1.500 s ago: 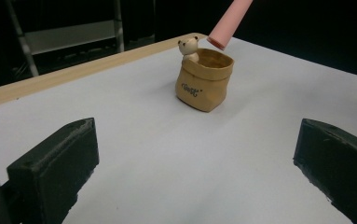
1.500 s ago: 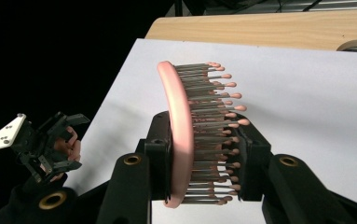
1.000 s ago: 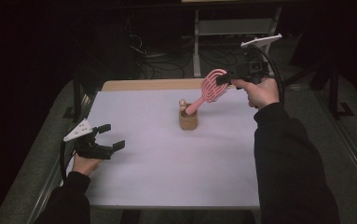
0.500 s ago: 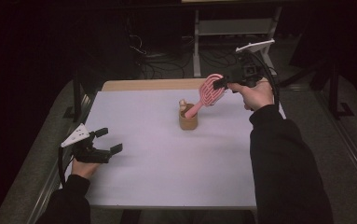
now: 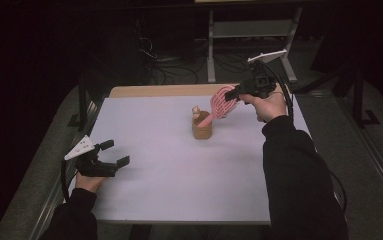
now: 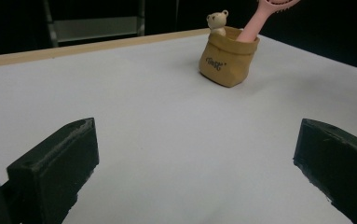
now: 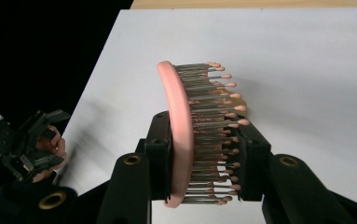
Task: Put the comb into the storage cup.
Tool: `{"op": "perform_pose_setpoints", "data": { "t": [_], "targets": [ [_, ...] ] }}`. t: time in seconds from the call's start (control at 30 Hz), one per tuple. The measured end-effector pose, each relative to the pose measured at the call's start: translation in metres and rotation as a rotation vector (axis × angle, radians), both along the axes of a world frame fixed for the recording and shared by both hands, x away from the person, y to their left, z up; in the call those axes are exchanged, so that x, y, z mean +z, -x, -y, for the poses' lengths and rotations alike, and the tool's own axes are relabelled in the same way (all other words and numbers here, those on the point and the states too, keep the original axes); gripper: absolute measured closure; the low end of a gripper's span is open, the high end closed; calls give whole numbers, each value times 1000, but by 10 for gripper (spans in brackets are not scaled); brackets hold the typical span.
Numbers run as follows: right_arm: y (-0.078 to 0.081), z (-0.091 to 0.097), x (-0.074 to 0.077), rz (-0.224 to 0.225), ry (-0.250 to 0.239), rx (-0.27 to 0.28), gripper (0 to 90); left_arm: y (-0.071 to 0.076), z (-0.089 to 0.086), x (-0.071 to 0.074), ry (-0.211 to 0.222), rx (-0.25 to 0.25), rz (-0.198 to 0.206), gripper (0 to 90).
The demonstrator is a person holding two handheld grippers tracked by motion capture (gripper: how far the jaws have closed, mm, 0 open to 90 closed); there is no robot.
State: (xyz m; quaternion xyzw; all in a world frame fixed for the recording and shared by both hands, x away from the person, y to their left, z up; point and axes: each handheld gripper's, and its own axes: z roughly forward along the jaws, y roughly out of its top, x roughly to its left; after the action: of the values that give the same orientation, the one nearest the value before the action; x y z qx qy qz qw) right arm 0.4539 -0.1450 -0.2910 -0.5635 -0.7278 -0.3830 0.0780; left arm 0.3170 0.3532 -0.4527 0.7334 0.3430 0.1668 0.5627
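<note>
A pink hairbrush [image 5: 221,106] is tilted over the middle of the white table [image 5: 179,190], and my right gripper [image 5: 233,95] is shut on its head. The right gripper view has the bristled head [image 7: 185,130] clamped between the black jaws of that gripper [image 7: 204,161]. The brush handle [image 6: 252,27] slants down into the mouth of a small brown bag [image 5: 202,131] [image 6: 226,59], where a tiny cream bear [image 5: 196,111] [image 6: 217,21] sits at the rim. My left gripper [image 5: 110,155] [image 6: 195,172] rests open near the table's left edge, with nothing between its jaws.
A wooden strip [image 5: 164,90] runs along the table's far edge. Behind it stands a metal shelf frame [image 5: 251,30] with cables on a dark floor. In the right gripper view the left hand and its gripper [image 7: 27,144] are at the table's left side.
The right hand has sunk a little with the brush, and the handle has gone lower into the bag. The left gripper has stayed about where it was.
</note>
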Motion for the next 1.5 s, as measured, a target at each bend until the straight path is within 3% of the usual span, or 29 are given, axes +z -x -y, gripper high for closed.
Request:
{"op": "perform_pose_setpoints", "data": {
  "t": [0.6,0.8,1.07,1.23,1.33,1.43,1.5],
  "targets": [
    [-8,1,-15,-33,-35,-27,615,1,-3,-3,-6,-4,-21,0],
    [-9,6,-17,-32,-84,-15,563,1,-3,-4,-9,-6,-22,0],
    [-6,14,-23,-7,-64,8,415,1,-3,-3,-1,-1,-17,0],
    [-2,18,-24,56,-55,41,247,1,-4,-2,18,1,-12,0],
    [1,19,-23,94,-19,45,128,1,-4,-2,21,-1,-12,0],
    [3,23,-25,90,-13,56,8,1,-3,-2,18,-6,-14,0],
    [4,26,-26,97,-3,67,0,1,-3,-2,17,-6,-14,0]
  ]
}}
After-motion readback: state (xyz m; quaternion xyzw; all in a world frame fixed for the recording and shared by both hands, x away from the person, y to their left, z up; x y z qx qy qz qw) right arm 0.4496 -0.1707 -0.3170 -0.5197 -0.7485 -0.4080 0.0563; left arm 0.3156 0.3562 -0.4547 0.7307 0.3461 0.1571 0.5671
